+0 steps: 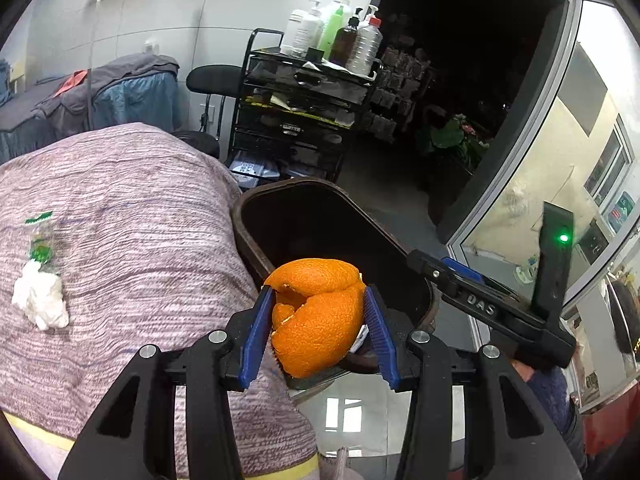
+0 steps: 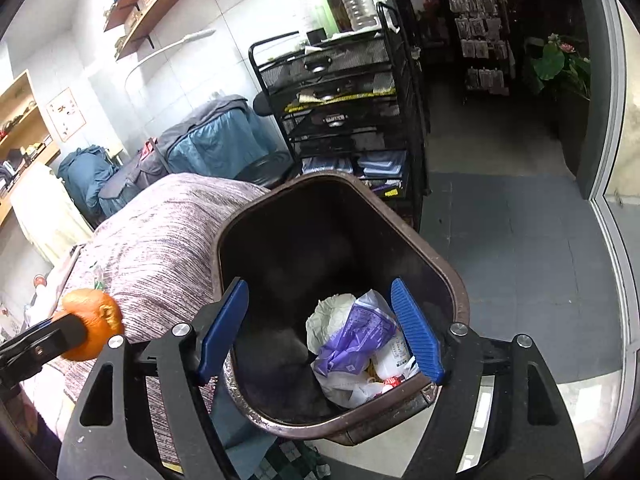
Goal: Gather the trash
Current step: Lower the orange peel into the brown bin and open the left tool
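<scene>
- Two grippers are seen at a dark brown trash bin [image 2: 448, 276] that stands beside a bed covered with a mauve striped blanket [image 1: 132, 216].
- The left gripper [image 1: 318, 320] is clenched on an orange peel [image 1: 316, 316]; the peel is pressed between the blue pads [image 1: 256, 332] and is held above the near rim of the bin [image 1: 256, 240].
- In the right wrist view the same peel [image 2: 90, 324] is seen at the left edge, gripped over the edge of the bed, just beside the bin.
- The right gripper [image 2: 320, 328] is released, with its jaws spread wide over the open mouth of the bin and nothing between them.
- Inside the bin, a heap of trash [image 2: 356, 344] is seen against the near wall: a purple wrapper, white plastic and crumpled paper.
- On the blanket, well apart from the bin, a crumpled white tissue [image 1: 40, 300] lies touching a clear green-printed wrapper [image 1: 40, 240].
- Behind the bin a black mesh cart [image 1: 304, 112] is seen, with bottles [image 1: 336, 32] standing on top.
</scene>
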